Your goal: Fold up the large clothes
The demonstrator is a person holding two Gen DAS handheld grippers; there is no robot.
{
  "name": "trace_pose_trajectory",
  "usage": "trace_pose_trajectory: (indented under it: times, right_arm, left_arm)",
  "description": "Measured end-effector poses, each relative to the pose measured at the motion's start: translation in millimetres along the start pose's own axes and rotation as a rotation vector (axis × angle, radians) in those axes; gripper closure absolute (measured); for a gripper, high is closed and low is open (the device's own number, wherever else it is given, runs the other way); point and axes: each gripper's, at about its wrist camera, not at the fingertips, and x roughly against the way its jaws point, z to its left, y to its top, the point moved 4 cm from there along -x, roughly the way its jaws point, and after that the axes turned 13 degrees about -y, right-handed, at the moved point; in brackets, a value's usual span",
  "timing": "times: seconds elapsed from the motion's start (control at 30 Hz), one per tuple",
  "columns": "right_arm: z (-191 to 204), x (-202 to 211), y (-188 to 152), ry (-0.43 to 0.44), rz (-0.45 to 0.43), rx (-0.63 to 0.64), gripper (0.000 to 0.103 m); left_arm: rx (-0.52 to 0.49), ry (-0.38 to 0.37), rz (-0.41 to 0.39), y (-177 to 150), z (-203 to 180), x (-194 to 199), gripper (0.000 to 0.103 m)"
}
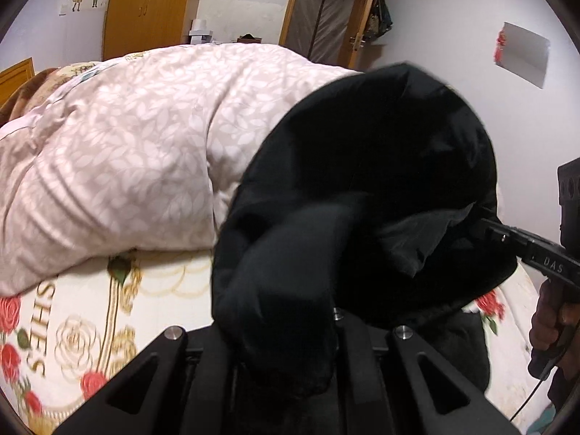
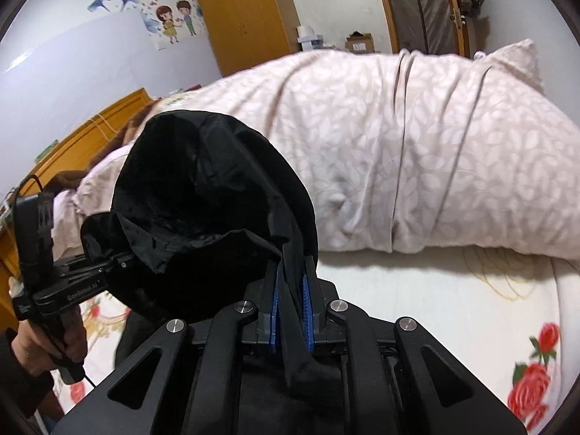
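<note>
A large black garment hangs bunched between both grippers above the bed. In the left wrist view its cloth drapes over my left gripper and hides the fingers; the jaws look closed on the fabric. The right gripper enters from the right and pinches the garment's edge. In the right wrist view the black garment is clamped between my right gripper's blue pads, a fold running down between them. The left gripper holds the garment's other edge at the left.
A pink leaf-patterned quilt is piled across the far side of the bed, also in the right wrist view. The rose-printed sheet lies below. A wooden wardrobe, a door and a wooden headboard stand behind.
</note>
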Motion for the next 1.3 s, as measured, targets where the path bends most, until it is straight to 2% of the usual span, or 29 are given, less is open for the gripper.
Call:
trace_pose_trajectory:
  times: [0.13,0.23,0.37,0.6,0.67,0.7,0.77,0.9,0.93,1.13,1.2,1.3]
  right_arm:
    - [13,38,-26,0.011,-0.004,-0.002,0.094]
    - [18,61,-67,0.007,0.022,0.01,0.094]
    - [21,63,-116,0.005,0.096,0.007,0.094]
    - [26,33,-196,-0.033,0.258,0.018,0.094]
    - [27,32,-204,-0.038,0.278,0.008,0.093]
    - [28,37,-210,-0.043,0.279,0.001,0.092]
    - [27,43,-212,-0.044,0.275,-0.025,0.087]
    - [18,63,-216,-0.034,0.28,-0.064,0.066]
    - [13,69,-218,-0.036,0.28,-0.074,0.064]
    - [5,101,-202,-0.036,0.2,-0.107,0.064]
    - [7,100,-192,-0.027,0.178,-0.12,0.064]
    - [16,77,-182,-0.024,0.181,-0.119,0.064]
  left_arm:
    - [0.018,-0.022,-0.017,-37,-17,43,0.091]
    - [0.049,-0.026,-0.016,-70,-20,68,0.087]
    - [0.096,-0.004,0.016,-114,-13,80,0.081]
    - [0.11,0.068,0.106,-162,-2,63,0.077]
    - [0.107,0.087,0.136,-160,4,48,0.074]
    - [0.108,0.094,0.145,-170,3,52,0.072]
    - [0.117,0.117,0.155,-180,4,57,0.059]
    - [0.171,0.116,0.138,-198,13,81,0.047]
    - [0.187,0.111,0.135,-203,14,87,0.045]
    - [0.196,0.114,0.092,-208,10,119,0.045]
    - [0.205,0.106,0.068,-203,7,123,0.045]
    - [0.2,0.078,0.029,-189,-3,122,0.044]
